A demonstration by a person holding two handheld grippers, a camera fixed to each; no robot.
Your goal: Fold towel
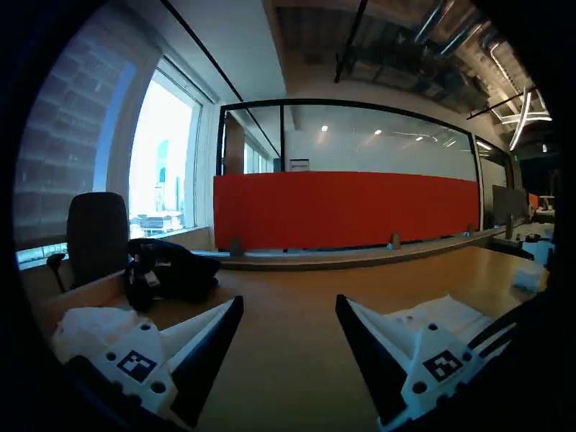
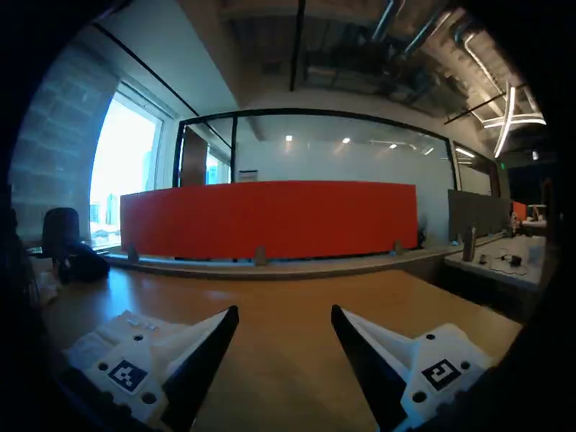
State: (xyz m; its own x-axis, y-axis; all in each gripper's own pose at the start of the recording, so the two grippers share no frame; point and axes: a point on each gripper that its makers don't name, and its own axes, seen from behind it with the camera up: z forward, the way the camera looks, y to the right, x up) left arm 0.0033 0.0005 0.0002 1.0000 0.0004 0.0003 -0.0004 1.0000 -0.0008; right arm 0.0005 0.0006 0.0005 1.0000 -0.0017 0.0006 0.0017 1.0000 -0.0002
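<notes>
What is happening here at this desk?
A person holds two tongs above a wooden desk. The left tongs and the right tongs are both open and grip nothing. A crumpled white thing, maybe the towel, lies beside the left tongs. A black bag sits farther back. Folding has not started.

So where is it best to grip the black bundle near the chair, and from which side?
Probably the loop-like part at the front left of the black bundle: it stands out from the soft heap, which offers no firm edge. Come from the front, low over the table, with the left claw open as it is.
</notes>
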